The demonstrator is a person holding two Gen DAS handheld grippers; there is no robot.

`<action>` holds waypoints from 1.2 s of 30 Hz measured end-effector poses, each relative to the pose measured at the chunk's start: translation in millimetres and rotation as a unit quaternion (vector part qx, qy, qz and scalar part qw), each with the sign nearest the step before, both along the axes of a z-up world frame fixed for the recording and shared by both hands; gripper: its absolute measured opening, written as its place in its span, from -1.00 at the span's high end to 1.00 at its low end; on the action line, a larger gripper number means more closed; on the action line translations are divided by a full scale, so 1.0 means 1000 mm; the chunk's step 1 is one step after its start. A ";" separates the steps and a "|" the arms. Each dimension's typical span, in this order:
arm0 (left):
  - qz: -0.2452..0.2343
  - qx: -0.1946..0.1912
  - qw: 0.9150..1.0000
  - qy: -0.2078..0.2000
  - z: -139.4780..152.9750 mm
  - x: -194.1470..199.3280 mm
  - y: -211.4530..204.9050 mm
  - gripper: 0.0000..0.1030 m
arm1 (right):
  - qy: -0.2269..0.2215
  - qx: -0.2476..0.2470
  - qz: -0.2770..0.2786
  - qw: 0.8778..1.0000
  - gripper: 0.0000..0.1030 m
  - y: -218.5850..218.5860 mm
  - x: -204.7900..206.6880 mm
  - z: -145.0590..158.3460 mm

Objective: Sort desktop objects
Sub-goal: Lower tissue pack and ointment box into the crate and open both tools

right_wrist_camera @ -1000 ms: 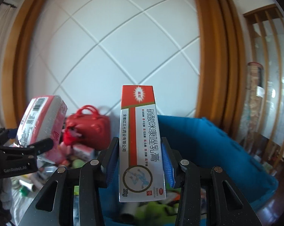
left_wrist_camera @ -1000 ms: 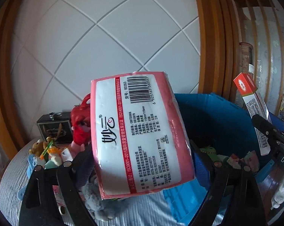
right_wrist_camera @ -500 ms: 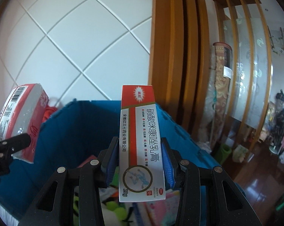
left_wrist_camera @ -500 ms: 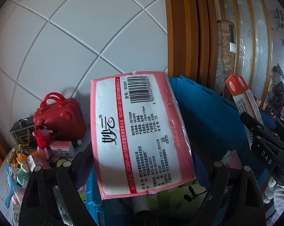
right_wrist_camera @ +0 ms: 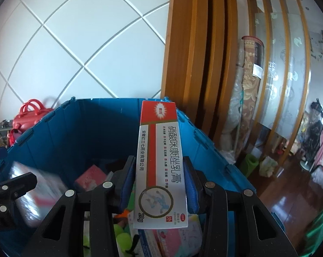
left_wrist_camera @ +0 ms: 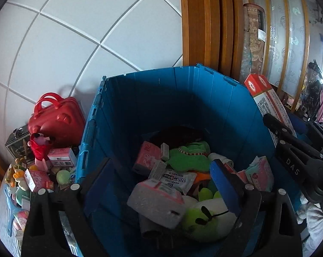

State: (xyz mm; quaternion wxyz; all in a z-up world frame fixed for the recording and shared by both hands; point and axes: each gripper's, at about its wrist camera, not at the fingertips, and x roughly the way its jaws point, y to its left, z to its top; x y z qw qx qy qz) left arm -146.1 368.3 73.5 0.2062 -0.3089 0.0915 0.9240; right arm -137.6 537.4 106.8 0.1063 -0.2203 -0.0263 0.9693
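My left gripper [left_wrist_camera: 161,184] is open over the blue crate [left_wrist_camera: 182,98]. The pink-and-white tissue pack [left_wrist_camera: 157,203] is out of its jaws and lies blurred among the items inside the crate; it also shows blurred in the right wrist view [right_wrist_camera: 35,194]. My right gripper [right_wrist_camera: 159,184] is shut on a red-and-white ointment box [right_wrist_camera: 159,165], held upright over the crate [right_wrist_camera: 80,132]. The box also shows in the left wrist view [left_wrist_camera: 266,98], at the crate's right side.
The crate holds a green plush toy [left_wrist_camera: 204,220], pink packs [left_wrist_camera: 146,156] and small boxes. Left of it on the table are a red toy suitcase [left_wrist_camera: 54,120], a small dark case [left_wrist_camera: 18,141] and several trinkets. A wooden frame [right_wrist_camera: 195,64] stands behind.
My left gripper opened and let go of the tissue pack, which dropped into the crate. Both grippers moved right and tilted down over the crate. The right still holds the ointment box.
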 end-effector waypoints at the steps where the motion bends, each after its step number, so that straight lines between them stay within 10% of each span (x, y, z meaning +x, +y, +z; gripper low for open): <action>1: 0.000 0.001 1.000 0.000 0.000 0.001 0.000 -0.79 | -0.002 0.003 -0.002 1.000 0.18 -0.001 0.000 0.000; 9: -0.003 0.012 1.000 0.004 0.001 0.003 -0.005 -0.79 | -0.001 0.014 -0.001 1.000 0.14 -0.004 0.003 0.000; 14: -0.010 0.004 1.000 0.014 0.002 0.007 -0.003 -0.79 | 0.028 0.008 0.003 1.000 -0.87 -0.004 0.013 0.005; 36: 0.013 0.045 0.998 0.049 0.006 0.025 -0.025 -0.79 | 0.045 0.000 0.021 0.999 -1.00 -0.009 0.021 -0.002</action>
